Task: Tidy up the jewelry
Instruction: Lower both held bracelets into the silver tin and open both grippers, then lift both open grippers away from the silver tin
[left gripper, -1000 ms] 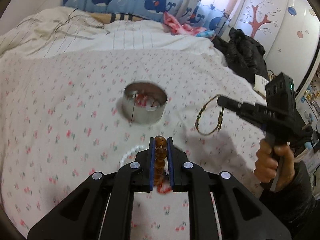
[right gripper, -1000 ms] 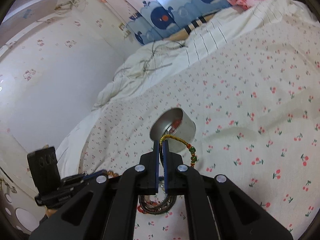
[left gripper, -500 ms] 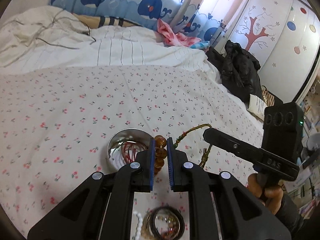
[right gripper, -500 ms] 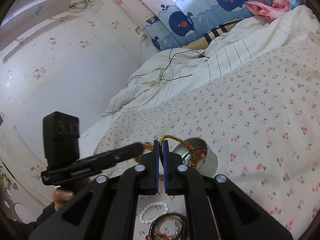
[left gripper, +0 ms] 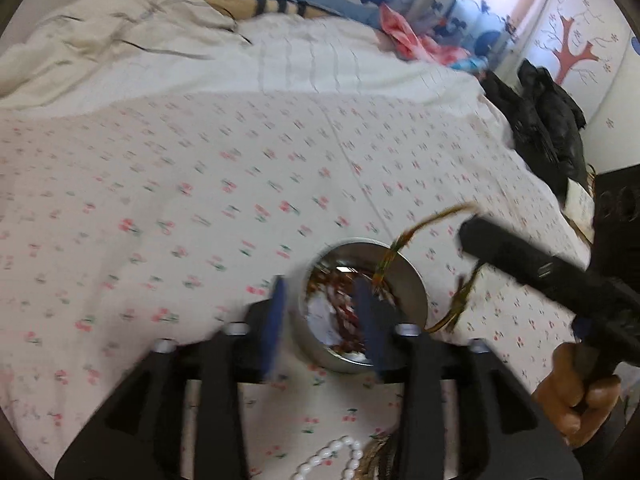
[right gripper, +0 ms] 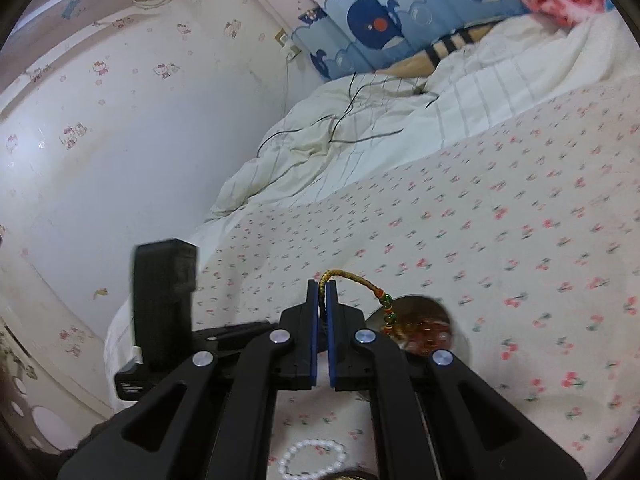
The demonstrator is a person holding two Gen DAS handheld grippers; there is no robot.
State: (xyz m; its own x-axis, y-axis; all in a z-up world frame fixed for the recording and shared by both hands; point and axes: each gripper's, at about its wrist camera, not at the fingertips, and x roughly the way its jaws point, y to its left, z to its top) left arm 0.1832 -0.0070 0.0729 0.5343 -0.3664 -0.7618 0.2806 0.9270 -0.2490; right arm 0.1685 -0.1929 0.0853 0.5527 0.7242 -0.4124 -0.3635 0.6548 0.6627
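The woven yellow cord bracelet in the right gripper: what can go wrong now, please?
The woven yellow cord bracelet hangs partly beside the round metal tin, so if the right gripper opens now it may drape over the rim or fall on the cherry-print bedsheet. The open left gripper straddles the tin's near rim and could tip it.

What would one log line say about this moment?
left gripper: open over tin, empty | right gripper: shut on cord bracelet near tin | pearl bracelet: on bed

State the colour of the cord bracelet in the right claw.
Yellow-gold braid with green and red beads: cord bracelet, clearest in the right wrist view.
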